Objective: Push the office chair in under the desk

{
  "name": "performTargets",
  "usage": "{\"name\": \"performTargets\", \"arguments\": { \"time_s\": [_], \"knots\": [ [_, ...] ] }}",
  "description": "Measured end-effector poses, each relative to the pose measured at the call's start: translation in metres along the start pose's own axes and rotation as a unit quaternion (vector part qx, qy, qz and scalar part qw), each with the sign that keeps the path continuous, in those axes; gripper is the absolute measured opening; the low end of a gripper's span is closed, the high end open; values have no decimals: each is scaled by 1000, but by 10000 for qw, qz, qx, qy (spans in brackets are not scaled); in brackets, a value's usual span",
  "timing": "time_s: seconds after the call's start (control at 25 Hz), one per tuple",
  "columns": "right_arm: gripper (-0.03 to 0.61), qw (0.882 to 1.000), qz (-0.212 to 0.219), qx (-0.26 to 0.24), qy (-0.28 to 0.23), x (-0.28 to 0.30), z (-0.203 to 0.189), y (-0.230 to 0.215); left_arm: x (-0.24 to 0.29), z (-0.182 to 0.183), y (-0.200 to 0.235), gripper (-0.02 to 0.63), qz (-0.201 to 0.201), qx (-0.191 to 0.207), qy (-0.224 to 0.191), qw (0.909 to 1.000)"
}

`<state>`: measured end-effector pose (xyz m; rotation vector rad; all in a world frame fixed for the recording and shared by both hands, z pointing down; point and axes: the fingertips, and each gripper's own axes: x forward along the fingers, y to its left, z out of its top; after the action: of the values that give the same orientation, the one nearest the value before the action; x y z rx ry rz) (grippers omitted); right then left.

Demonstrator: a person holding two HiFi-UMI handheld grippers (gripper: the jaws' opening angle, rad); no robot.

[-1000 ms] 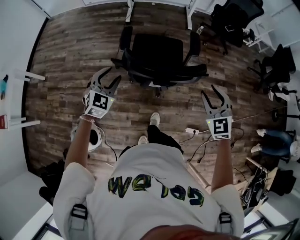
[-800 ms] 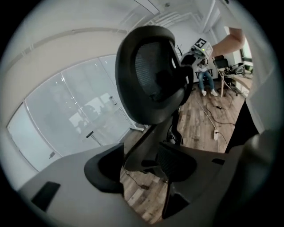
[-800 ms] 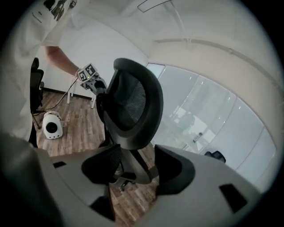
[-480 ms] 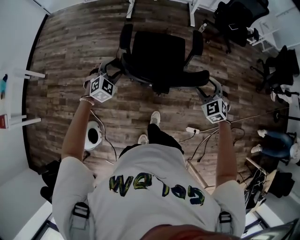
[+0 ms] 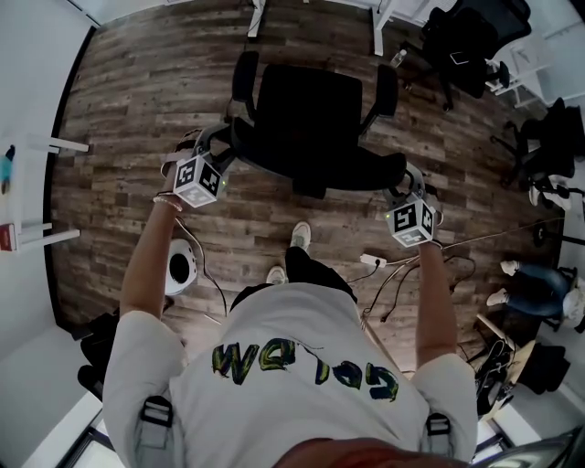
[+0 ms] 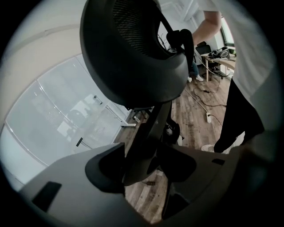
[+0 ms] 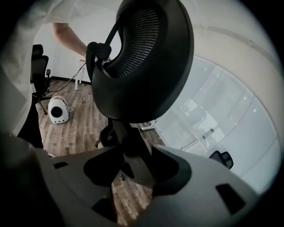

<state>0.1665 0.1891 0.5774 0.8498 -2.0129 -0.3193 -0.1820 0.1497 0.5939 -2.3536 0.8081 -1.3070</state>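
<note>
The black office chair [image 5: 306, 110] stands on the wood floor with its seat toward the white desk legs [image 5: 254, 14] at the top of the head view. My left gripper [image 5: 212, 139] is at the left end of the backrest, my right gripper [image 5: 409, 178] at the right end. In the left gripper view the mesh backrest [image 6: 133, 48] looms above, and its dark frame strut runs between the closing jaws of the left gripper [image 6: 146, 164]. In the right gripper view the backrest [image 7: 146, 57] does the same, its strut filling the gap of the closing right gripper [image 7: 133, 166].
A white round device [image 5: 183, 267] lies on the floor by my left leg. A power strip and cables [image 5: 370, 259] trail to the right. More black chairs [image 5: 466, 46] stand at the upper right, near a person's legs [image 5: 530, 274]. A white shelf [image 5: 37, 146] is on the left.
Both grippers moved forward from open air to the ends of the chair's backrest and took its frame between their jaws. The chair has shifted slightly toward the desk.
</note>
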Motion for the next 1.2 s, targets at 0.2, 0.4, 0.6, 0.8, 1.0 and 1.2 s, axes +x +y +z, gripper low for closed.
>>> {"name": "performTargets", "arguments": {
  "time_s": [0.2, 0.4, 0.6, 0.8, 1.0, 1.2],
  "knots": [
    [206, 10000, -29, 44, 67, 16, -3, -21, 17, 3, 15, 241, 72, -68, 94, 9999],
    [203, 10000, -16, 16, 95, 33, -8, -42, 36, 7, 30, 241, 82, -146, 190, 9997],
    [204, 9999, -17, 1, 136, 46, -7, -60, 50, 9, 47, 242, 67, -271, 215, 9994],
    [206, 9999, -22, 8, 148, 58, -6, -74, 61, 8, 60, 245, 4, -380, 199, 9991],
    [209, 9998, -51, 52, 164, 72, -7, -89, 75, 11, 75, 246, 10, -403, 165, 9990],
    [212, 9998, -69, 46, 196, 87, -6, -106, 89, 11, 91, 247, -11, -428, 137, 9990]
  ]
}}
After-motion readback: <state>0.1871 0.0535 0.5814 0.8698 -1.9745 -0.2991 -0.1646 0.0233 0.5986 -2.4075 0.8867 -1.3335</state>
